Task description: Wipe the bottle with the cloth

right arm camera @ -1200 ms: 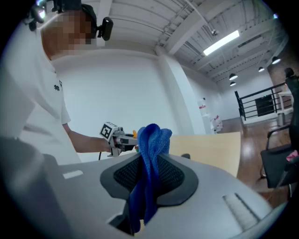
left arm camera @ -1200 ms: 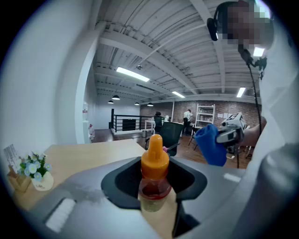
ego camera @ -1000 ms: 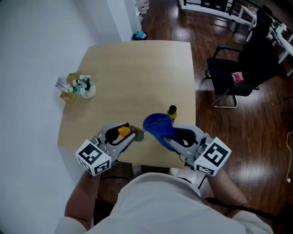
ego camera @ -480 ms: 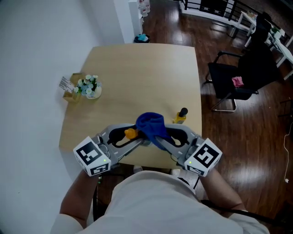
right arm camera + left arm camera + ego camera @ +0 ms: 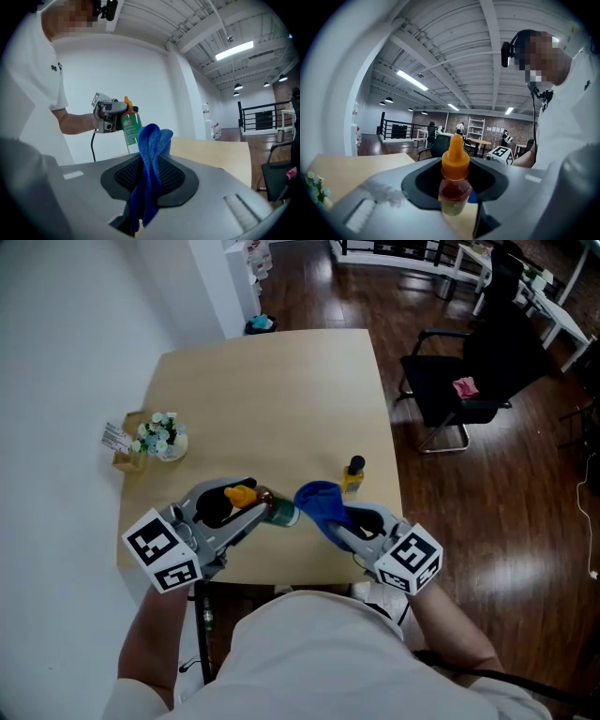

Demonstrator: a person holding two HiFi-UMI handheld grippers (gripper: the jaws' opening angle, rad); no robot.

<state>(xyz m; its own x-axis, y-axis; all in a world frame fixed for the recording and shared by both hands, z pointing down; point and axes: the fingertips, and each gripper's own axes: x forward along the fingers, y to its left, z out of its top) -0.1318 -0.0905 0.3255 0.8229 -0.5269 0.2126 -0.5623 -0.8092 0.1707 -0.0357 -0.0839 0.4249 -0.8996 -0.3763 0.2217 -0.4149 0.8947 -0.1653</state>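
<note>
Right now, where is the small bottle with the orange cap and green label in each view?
Head view: bottle lower centre-left, held in the left gripper.
Left gripper view: bottle bottom centre, between its jaws.
Right gripper view: bottle left of centre, just beyond the blue cloth.
Shared landmark: the tan wooden table.

I'm looking steeply down from overhead onto the counter (image 5: 272, 390); cameras riding the left tool (image 5: 253, 510) and right tool (image 5: 330, 521) are facing each other, close behind their jaws.
</note>
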